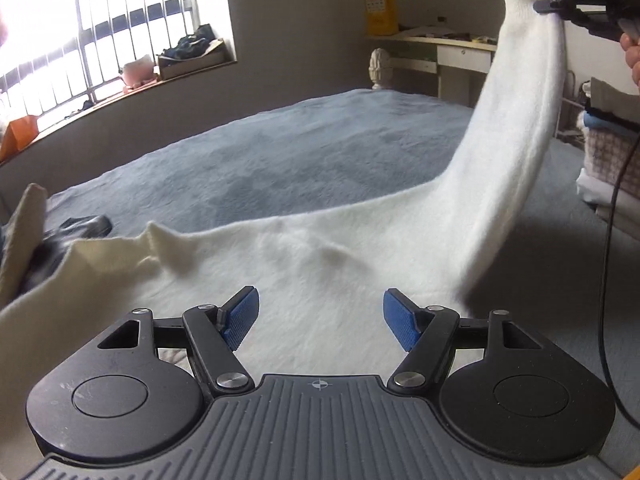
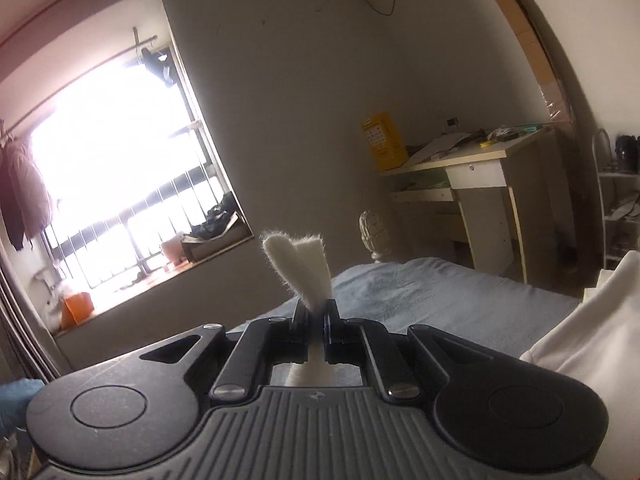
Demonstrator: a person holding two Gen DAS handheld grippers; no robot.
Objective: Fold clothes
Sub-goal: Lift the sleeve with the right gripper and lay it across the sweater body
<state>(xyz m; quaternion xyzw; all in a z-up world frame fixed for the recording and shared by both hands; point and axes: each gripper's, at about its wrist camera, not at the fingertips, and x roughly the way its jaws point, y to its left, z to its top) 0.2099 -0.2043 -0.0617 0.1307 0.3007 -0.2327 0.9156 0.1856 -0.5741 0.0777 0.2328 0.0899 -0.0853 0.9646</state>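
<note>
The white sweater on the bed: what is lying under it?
The white sweater lies on the blue-grey bedspread, which shows all around it. The right gripper lifts one sleeve. Anything else beneath the body is covered.

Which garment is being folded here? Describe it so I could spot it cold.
On the blue-grey bed lies a fuzzy white sweater, spread out just beyond the open left gripper. One sleeve rises to the right gripper, which pinches its cuff. Unlike the dark clothes at the left, it is plain white.

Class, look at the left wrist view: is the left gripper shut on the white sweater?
No. The left gripper is open, its blue pads spread apart above the white sweater.
</note>
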